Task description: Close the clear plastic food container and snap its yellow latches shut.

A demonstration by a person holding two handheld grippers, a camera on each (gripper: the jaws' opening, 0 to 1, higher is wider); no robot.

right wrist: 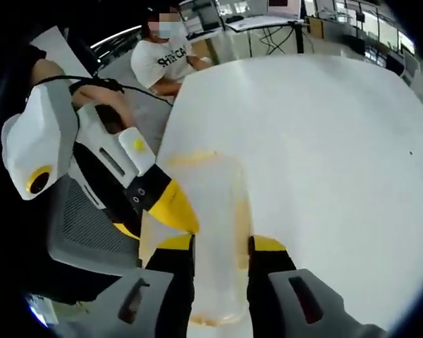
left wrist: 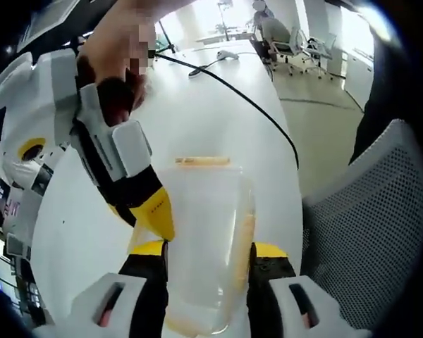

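White table [left wrist: 218,105] in the left gripper view, black cable [left wrist: 247,98] across it, mesh chair [left wrist: 366,225] alongside; left gripper [left wrist: 208,250] clamps the clear container [left wrist: 204,232] (right gripper [left wrist: 137,197] crowding in). Right gripper view: right gripper [right wrist: 222,243] clamps container [right wrist: 211,211], someone seated behind.

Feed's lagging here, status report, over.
Left gripper and right gripper both clamp the clear container. Container on white table. Black cable behind it, clear of the work.
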